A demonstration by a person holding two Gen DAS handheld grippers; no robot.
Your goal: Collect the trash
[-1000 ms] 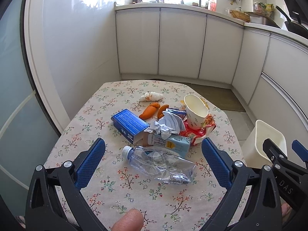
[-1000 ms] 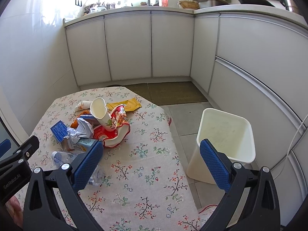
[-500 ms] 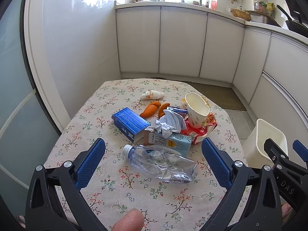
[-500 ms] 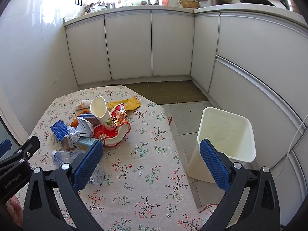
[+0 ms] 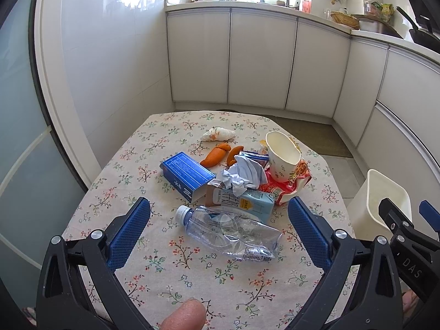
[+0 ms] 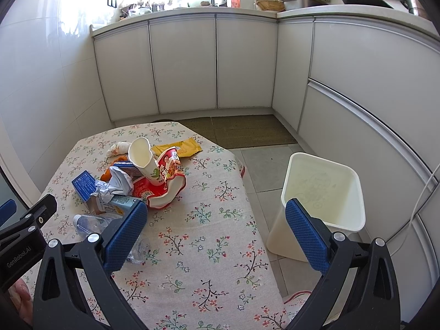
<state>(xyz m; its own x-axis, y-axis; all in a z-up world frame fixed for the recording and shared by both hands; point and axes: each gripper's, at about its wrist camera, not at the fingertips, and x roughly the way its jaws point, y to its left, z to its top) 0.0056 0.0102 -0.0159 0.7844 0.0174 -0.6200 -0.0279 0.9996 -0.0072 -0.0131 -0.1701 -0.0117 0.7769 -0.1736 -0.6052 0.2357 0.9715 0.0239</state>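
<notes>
Both my grippers hover over the floral-clothed table [image 5: 132, 170], jaws spread wide and holding nothing.

My left gripper [image 5: 218, 228] frames the crushed clear plastic bottle [image 5: 229, 232] before the trash heap; my right gripper [image 6: 216, 227] sits nearer the white plastic bin [image 6: 324, 206] beside the table.

Bare floral tablecloth [image 5: 154, 264] lies between the left gripper [image 5: 218, 228] with its wide-spread jaws and the crushed plastic bottle [image 5: 231, 232], so the near side of the bottle is reachable. Behind it the milk carton [image 5: 242, 202], blue box [image 5: 187, 174], crumpled paper [image 5: 244, 174] and paper cup [image 5: 282, 156] crowd together, touching. Right of the heap the cloth is bare to the table edge, and the white bin [image 6: 321, 198] stands open-topped on the floor just beside that edge.
</notes>
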